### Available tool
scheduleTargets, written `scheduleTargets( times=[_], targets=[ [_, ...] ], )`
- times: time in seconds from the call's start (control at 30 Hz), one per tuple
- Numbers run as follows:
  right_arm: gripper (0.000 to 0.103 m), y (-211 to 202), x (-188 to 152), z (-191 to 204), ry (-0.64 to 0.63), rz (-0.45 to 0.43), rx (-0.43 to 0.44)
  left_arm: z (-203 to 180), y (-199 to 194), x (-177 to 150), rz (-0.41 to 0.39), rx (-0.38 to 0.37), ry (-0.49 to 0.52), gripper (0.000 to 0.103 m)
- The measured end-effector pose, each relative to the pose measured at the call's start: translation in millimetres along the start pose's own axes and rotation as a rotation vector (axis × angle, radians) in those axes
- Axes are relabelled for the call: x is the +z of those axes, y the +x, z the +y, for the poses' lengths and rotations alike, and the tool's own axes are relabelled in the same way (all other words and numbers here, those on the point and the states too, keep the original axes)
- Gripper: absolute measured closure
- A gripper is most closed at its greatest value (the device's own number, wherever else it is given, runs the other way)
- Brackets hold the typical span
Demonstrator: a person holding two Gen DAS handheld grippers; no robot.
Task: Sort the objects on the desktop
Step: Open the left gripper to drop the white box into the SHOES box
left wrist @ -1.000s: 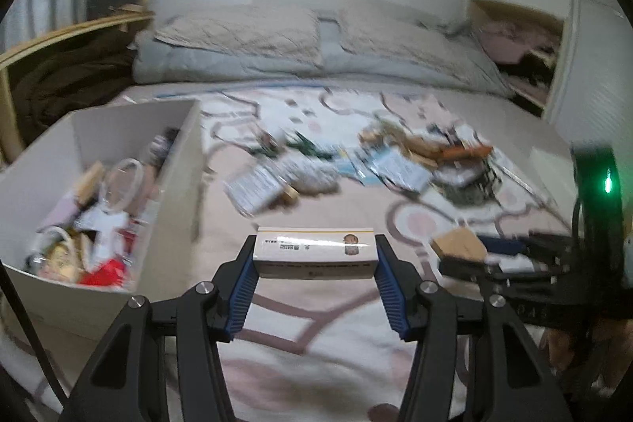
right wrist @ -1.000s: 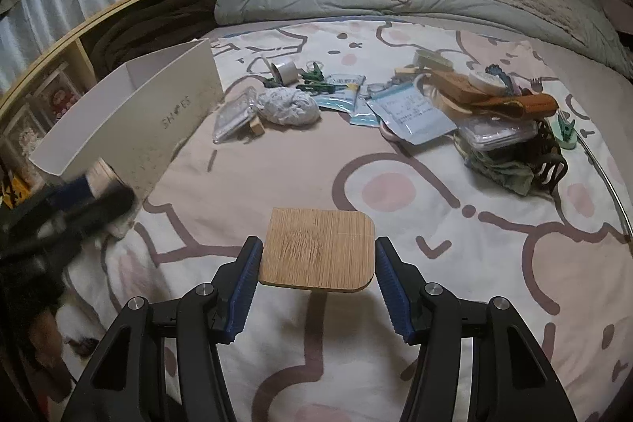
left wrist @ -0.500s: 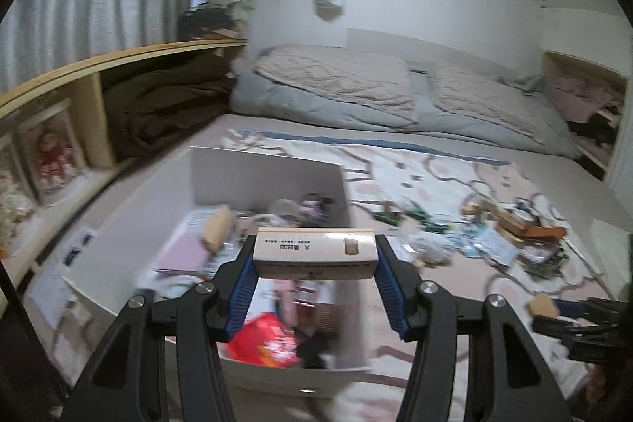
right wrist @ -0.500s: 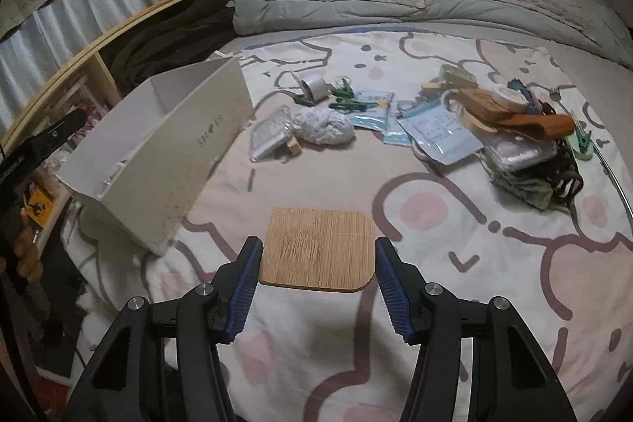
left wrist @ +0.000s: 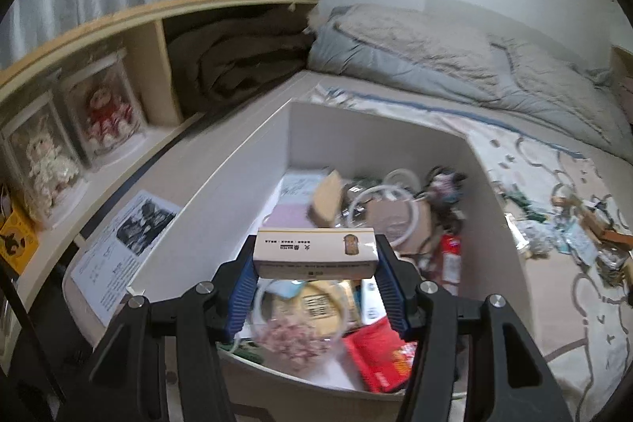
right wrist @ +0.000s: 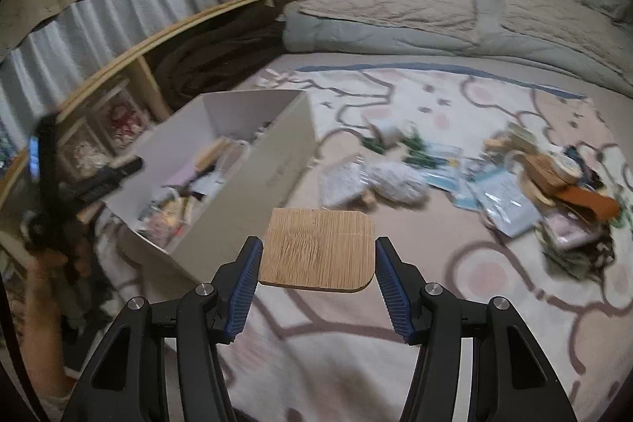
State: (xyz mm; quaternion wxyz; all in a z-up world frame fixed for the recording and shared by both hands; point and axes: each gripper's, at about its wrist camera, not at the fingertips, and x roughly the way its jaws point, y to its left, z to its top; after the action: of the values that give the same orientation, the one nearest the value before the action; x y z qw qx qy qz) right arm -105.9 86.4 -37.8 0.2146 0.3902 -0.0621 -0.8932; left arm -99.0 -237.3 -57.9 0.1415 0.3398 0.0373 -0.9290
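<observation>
Two items carried toward the white storage box (left wrist: 356, 141).
Left tongs (left wrist: 314, 265) clenched a light, crushable carton (left wrist: 314, 251) endwise above the box; right tongs (right wrist: 316, 265) clamped a stiff bamboo coaster (right wrist: 318, 250) by its edges over the bed (right wrist: 474, 323).

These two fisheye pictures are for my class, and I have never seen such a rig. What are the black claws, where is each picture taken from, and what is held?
No robot here: a person holds a hand-held gripper in each hand, each with a camera looking along its two fingers. The left gripper clamps a small carton over a white box already full of odds and ends. The right gripper clamps a bamboo board above the bedspread, where a pile of clutter waits. In the right view, the left gripper shows blurred at the left edge.
</observation>
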Motion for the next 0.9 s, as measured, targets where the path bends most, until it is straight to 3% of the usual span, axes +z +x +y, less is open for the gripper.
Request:
scheduleTargets(
  times=[0.27, 0.73, 0.77, 0.87, 0.9],
  targets=[
    [0.045, 19.9, 20.7, 40.3, -0.1, 0.019, 0.047, 15.8, 23.5, -2.7, 0.074, 0.035, -0.025, 0.047],
    [0.045, 65.3, 48.0, 93.4, -0.199, 0.066, 0.162, 19.9, 32.3, -2.3, 0.11, 0.117, 0.031, 0.047],
    [0.045, 68.5, 49.4, 96.6, -0.212, 0.066, 0.155, 19.2, 31.9, -2.6, 0.109, 0.122, 0.037, 0.045],
    [0.045, 81.5, 53.1, 105.4, -0.234, 0.085, 0.153, 15.9, 29.0, -3.2, 0.096, 0.126, 0.056, 0.023],
    [0.045, 86.9, 54.1, 108.2, -0.24, 0.096, 0.156, 15.1, 27.6, -3.4, 0.087, 0.13, 0.06, 0.022]
  ],
)
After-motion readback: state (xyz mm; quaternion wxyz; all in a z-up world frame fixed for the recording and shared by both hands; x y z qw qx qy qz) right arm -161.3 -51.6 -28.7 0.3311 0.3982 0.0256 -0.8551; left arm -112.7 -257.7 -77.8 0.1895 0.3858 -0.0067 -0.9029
